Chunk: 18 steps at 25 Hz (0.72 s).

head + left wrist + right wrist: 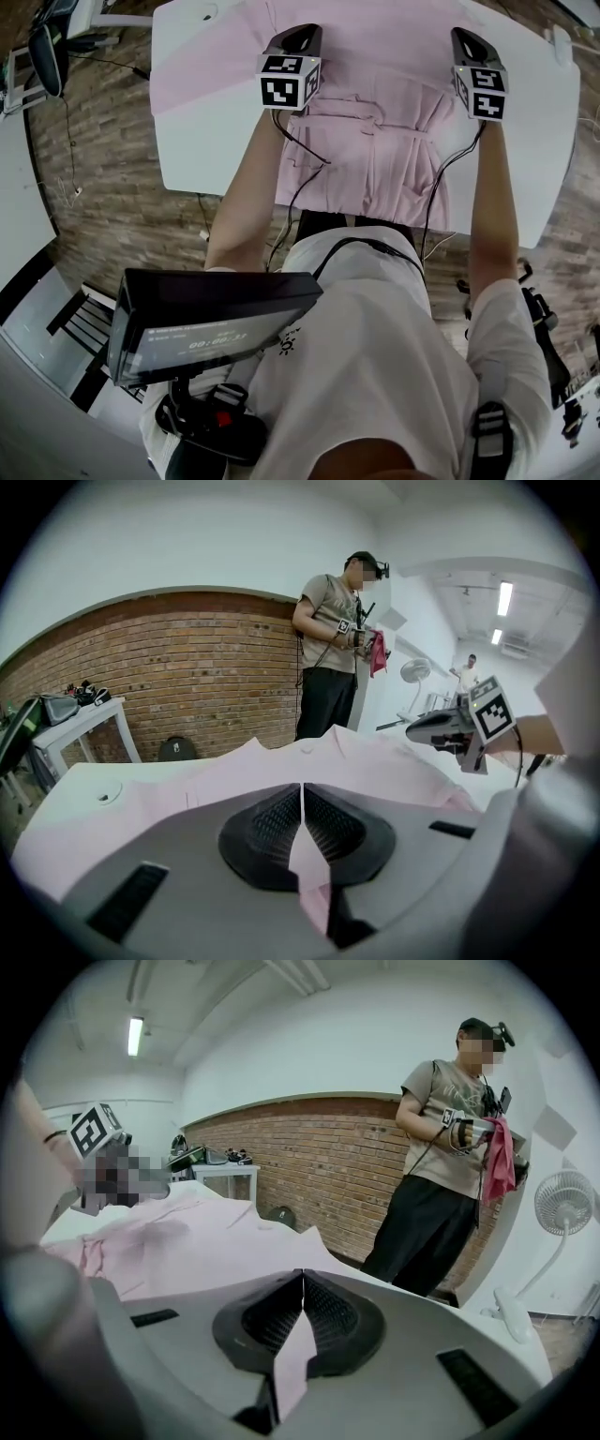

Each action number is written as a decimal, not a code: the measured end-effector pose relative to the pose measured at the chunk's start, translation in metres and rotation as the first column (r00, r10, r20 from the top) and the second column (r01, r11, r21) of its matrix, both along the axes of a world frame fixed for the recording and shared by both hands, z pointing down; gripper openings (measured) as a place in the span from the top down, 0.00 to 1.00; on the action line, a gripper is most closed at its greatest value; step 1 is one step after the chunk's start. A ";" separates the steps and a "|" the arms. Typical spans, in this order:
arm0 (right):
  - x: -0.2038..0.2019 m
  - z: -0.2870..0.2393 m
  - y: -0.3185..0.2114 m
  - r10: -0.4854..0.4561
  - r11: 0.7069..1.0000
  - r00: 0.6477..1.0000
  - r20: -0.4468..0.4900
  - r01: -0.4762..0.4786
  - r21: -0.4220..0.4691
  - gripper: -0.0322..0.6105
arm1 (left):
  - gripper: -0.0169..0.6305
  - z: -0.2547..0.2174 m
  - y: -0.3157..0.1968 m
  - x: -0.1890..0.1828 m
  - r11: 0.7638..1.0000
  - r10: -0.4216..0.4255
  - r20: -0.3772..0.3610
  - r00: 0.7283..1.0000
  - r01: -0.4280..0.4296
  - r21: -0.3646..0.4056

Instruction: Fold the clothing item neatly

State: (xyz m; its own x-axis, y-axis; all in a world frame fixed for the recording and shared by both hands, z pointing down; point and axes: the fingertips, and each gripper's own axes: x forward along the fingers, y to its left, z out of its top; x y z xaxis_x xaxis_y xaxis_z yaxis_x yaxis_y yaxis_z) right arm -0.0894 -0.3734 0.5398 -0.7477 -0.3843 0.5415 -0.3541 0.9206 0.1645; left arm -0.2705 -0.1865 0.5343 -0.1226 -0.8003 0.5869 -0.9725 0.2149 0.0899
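Presently, the left gripper [302, 810] and the right gripper [302, 1305] are each clamped shut on a pinch of the pink garment [375, 150]. The garment lies spread across the white table [192, 122], reaching its near edge.

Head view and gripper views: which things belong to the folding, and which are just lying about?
Job: pink garment, pinched by left gripper and right gripper; white table under it.
Lying about: fan, side table, dark bag by the wall, bystander.
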 end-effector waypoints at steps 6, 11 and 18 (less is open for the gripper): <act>-0.017 -0.029 0.038 -0.040 0.999 0.999 0.032 0.039 0.034 0.94 | 0.95 -0.031 0.005 0.013 0.997 0.035 0.014 0.999 -0.036 0.067; -0.034 -0.071 0.073 -0.069 0.995 0.994 0.087 0.062 0.073 0.94 | 0.95 -0.066 0.018 0.018 0.989 0.056 0.022 0.998 -0.059 0.135; -0.039 -0.099 0.113 -0.106 0.990 0.984 0.145 0.091 0.107 0.94 | 0.95 -0.093 0.040 0.034 0.973 0.056 0.029 0.998 -0.061 0.223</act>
State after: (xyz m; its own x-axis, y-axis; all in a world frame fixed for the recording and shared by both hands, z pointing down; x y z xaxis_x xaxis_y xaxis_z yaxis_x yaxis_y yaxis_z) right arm -0.1287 -0.2606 0.4409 -0.8544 -0.3512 0.3830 -0.2904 0.9339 0.2086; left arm -0.2361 -0.1461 0.4416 -0.0831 -0.9172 0.3896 -0.9851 0.1347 0.1072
